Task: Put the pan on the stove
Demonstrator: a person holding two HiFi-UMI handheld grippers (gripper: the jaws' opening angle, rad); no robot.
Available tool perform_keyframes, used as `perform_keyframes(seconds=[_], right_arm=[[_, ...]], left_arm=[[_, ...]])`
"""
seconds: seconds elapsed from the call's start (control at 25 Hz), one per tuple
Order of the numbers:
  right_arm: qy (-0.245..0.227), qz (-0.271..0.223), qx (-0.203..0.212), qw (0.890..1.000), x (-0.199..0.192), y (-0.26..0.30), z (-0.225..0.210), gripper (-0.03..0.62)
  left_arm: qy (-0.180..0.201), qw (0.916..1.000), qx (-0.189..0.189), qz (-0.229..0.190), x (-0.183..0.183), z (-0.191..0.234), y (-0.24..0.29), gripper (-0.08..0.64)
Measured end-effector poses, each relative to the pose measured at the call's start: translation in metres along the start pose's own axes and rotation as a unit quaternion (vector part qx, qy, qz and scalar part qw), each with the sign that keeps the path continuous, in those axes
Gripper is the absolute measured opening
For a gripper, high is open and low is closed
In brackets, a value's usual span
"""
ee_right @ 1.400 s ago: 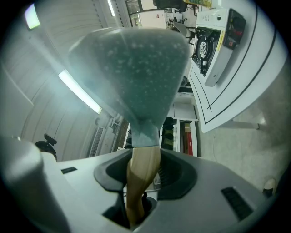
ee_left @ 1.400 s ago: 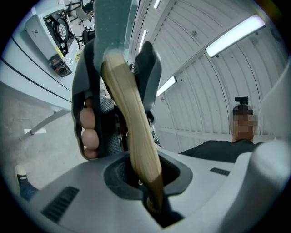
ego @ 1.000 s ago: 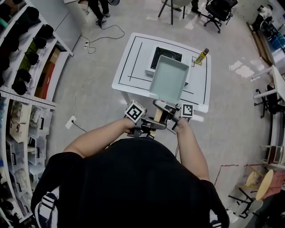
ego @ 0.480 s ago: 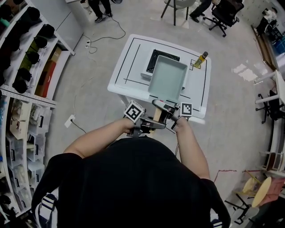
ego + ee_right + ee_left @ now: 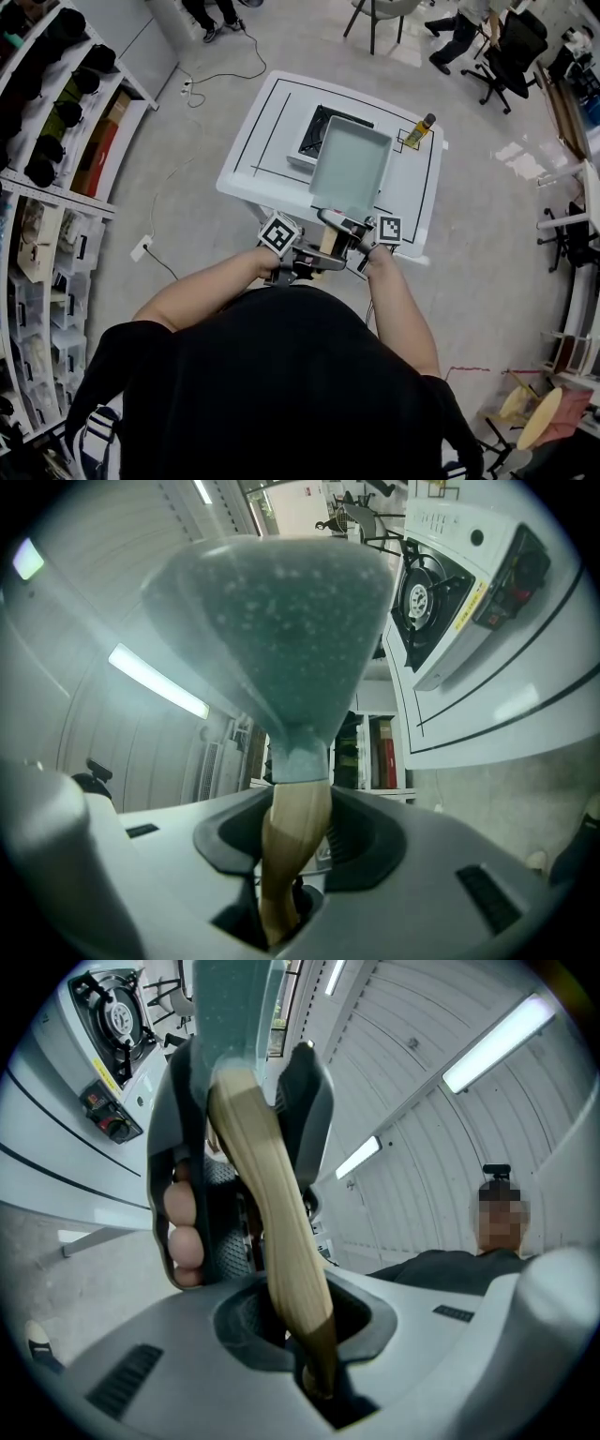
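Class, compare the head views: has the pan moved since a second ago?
Yes. Against the white table, the pan has gone farther in from the table's near edge, toward the stove.

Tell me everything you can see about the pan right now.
The pan is square, pale grey-green with a speckled coating, empty, open side up. A light wooden handle runs toward the person, and the left gripper and right gripper are both shut on it. It hangs above the white table, covering part of the stove in the head view.
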State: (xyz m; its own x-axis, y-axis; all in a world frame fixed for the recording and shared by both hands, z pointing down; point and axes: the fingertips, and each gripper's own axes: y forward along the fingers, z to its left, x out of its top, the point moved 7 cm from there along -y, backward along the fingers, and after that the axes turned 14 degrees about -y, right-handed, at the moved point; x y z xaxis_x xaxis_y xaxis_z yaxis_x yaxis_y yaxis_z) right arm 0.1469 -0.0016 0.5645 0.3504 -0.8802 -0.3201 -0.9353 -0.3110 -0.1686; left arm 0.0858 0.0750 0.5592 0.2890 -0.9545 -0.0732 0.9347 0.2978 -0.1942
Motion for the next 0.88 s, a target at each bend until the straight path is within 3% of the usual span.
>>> perform_keyframes(seconds=[0.2, 0.88], right_arm=[[0.005, 0.003, 0.008, 1.0, 0.009, -0.007, 0.0, 0.147], [-0.001, -0.012, -0.002, 1.0, 0.006, -0.017, 0.005, 0.147]], left_arm=[[-0.015, 0.9998, -0.005, -0.009, 0.006, 0.0, 0.011, 0.055], [-0.009, 0.9999, -0.003, 0.012, 0.004, 0.0, 0.018, 0.054]])
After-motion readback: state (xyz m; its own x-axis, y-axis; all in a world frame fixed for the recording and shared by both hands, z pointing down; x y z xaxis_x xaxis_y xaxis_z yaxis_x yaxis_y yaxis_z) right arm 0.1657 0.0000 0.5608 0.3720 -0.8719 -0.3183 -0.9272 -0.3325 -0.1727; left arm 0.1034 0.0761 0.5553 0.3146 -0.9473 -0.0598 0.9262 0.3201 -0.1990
